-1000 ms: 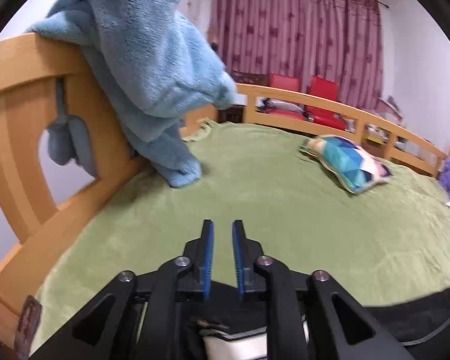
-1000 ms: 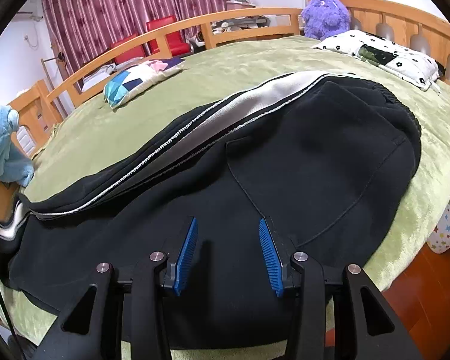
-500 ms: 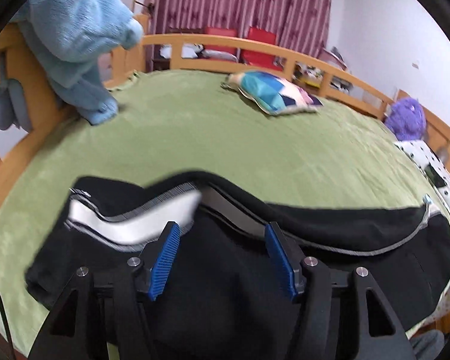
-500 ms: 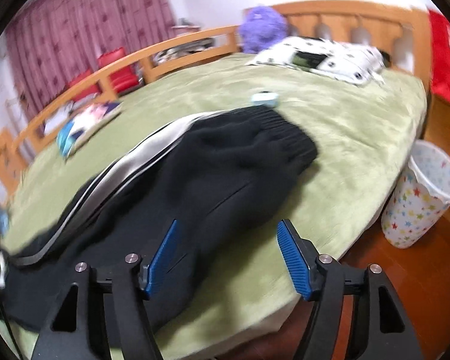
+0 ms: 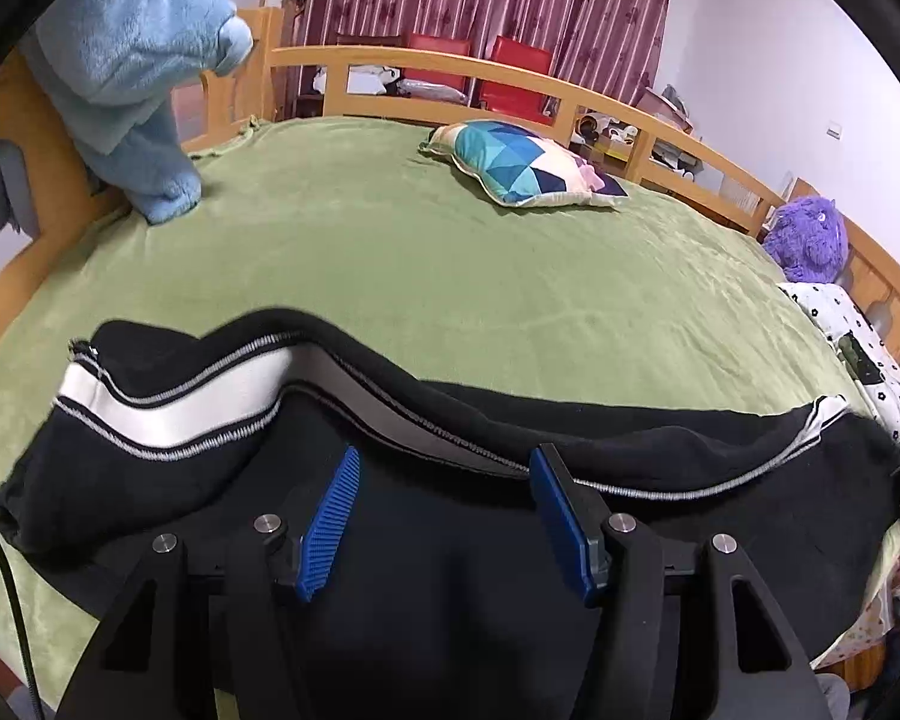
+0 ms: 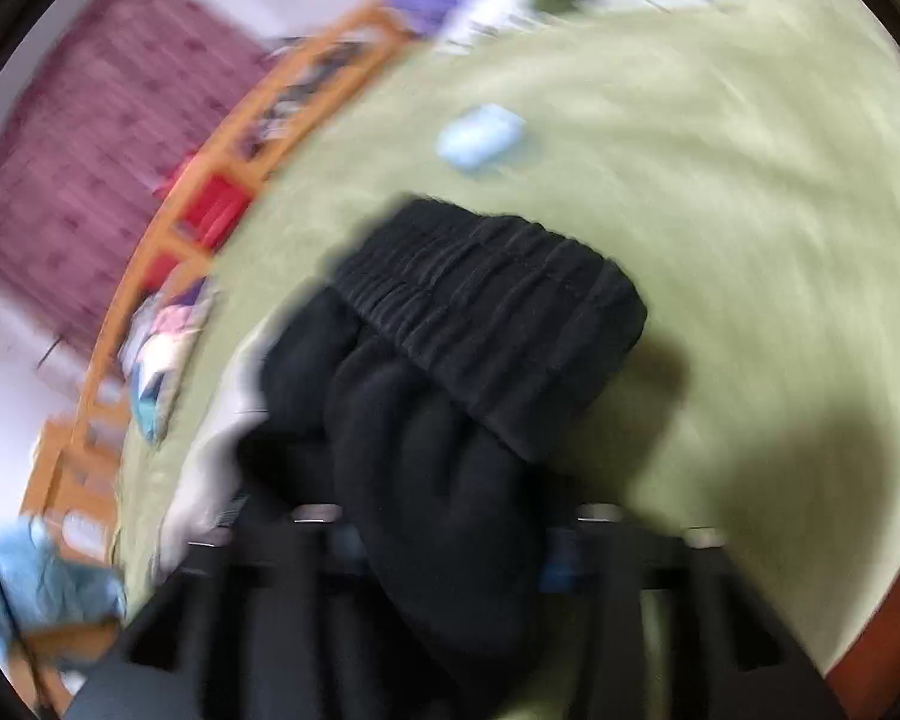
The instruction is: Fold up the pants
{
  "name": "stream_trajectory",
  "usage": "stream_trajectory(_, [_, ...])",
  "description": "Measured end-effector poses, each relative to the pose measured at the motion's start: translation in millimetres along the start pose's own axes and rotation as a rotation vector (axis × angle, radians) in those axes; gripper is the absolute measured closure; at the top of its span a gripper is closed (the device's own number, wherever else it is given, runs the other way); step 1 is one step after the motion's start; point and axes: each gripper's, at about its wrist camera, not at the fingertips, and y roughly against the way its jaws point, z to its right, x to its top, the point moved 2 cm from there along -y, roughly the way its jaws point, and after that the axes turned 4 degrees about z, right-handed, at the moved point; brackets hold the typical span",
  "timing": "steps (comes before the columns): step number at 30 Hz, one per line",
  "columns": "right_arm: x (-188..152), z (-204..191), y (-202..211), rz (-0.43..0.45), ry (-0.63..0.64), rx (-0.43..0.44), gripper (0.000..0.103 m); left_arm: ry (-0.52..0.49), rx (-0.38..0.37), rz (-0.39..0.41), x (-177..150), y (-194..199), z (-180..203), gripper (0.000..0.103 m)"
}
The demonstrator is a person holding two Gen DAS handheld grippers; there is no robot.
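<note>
- The left wrist view is sharp. It shows the black pants [image 5: 450, 540] stretched sideways across the near edge of the green bedspread [image 5: 450, 276], white side stripe facing up; farther off lie a patterned cushion [image 5: 528, 165], a blue fleece [image 5: 132, 60] over the wooden bed rail, and a purple plush toy [image 5: 807, 237].
- The left gripper [image 5: 444, 516] sits above the dark fabric with its blue pads about half apart — nothing is pinched between them.
- The right wrist view is badly blurred. It alone shows the ribbed waistband [image 6: 492, 306] bunched and lifted, plus a small pale-blue object [image 6: 480, 135] on the spread beyond.
- The right gripper [image 6: 450, 540] has its jaws closing, with a thick wad of black cloth between them; whether the pads already press on it cannot be told through the blur.
- A second ago the left gripper was nearly shut and faced bare bedspread and the fleece; now it is wider and over the pants.
- The right gripper then hovered over flat-lying pants; half a second ago it gaped wide near the waistband, which now stands gathered up.
</note>
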Motion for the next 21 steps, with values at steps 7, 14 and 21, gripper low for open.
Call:
stream_trajectory(7, [5,35,-21,-0.096,0.086,-0.269,0.048,0.009,0.019,0.006,-4,17,-15,0.046])
stream_trajectory(14, [-46,45,19,-0.087,0.126,-0.321,0.048,0.012,0.099,-0.007,-11,33,-67,0.040])
stream_trajectory(21, [-83,-34,68,-0.022,0.214,-0.264,0.048,0.068,0.187,0.007,-13,27,-134,0.039])
